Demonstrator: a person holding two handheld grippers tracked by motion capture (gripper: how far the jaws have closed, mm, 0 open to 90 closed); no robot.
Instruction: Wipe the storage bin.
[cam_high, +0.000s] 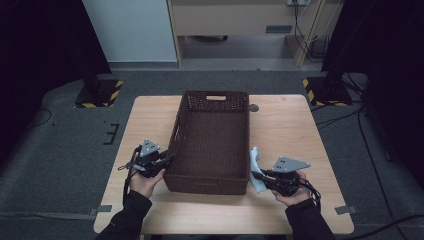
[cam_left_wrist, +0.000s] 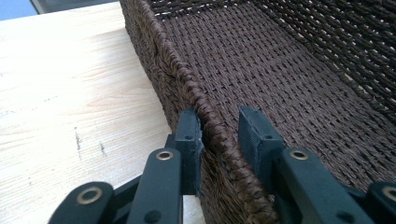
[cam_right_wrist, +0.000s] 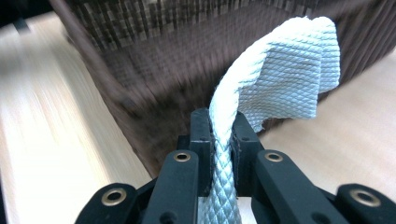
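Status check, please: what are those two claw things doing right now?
Left gripper fingers straddle the basket rim. Right gripper shut on pale cloth beside basket. Nothing in the way.

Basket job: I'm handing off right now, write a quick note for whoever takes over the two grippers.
Left gripper: jaws astride the left rim of the brown woven basket. One pad touches the rim and the other stands just off it, so there is no firm grip yet.
Right gripper: shut on a pale blue cloth, held up beside the basket's right wall near the front corner.
Done: cloth picked up off the wooden table.
Left: the basket holds nothing yet. The likely next steps are to steady it, carry the cloth over the rim and release it inside.
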